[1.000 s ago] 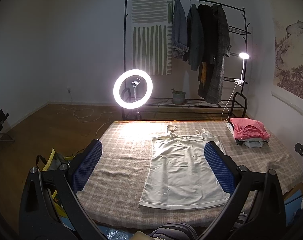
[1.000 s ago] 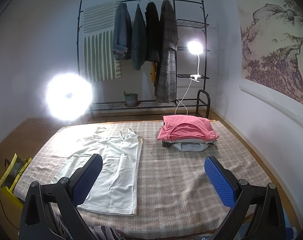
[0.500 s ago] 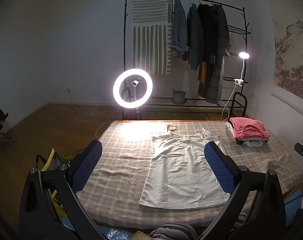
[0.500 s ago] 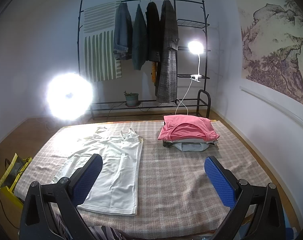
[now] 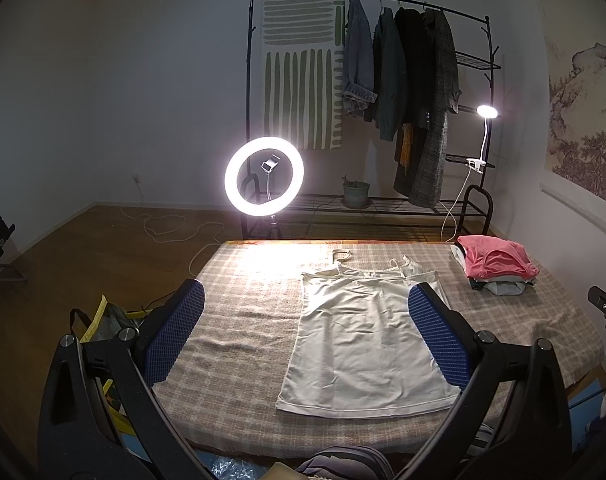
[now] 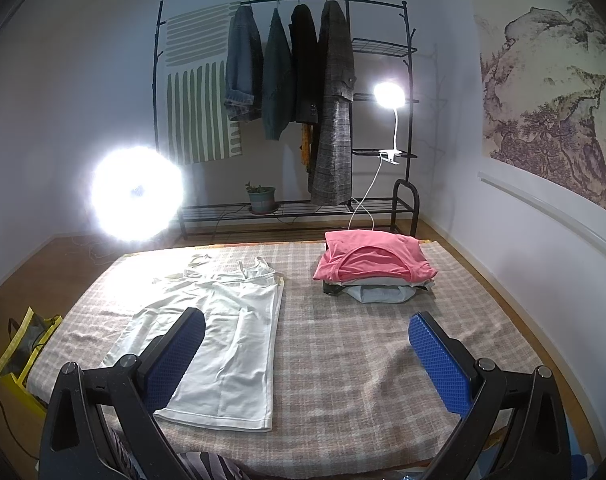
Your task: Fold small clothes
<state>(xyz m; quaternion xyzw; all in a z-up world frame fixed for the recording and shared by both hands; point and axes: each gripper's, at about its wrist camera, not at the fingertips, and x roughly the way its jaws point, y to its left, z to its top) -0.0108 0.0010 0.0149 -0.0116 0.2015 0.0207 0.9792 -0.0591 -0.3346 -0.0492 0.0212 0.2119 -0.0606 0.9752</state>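
Both the left claw (image 5: 305,334) and right claw (image 6: 307,356) are wide and hold nothing above the flat white top (image 5: 363,344) on the bed (image 5: 239,320).

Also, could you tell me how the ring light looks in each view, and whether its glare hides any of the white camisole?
Left wrist view: the ring light reads as a crisp ring, with a bright patch on the blanket beside the white camisole, which stays legible. Right wrist view: it blooms into a solid white blob, yet the camisole remains clear.
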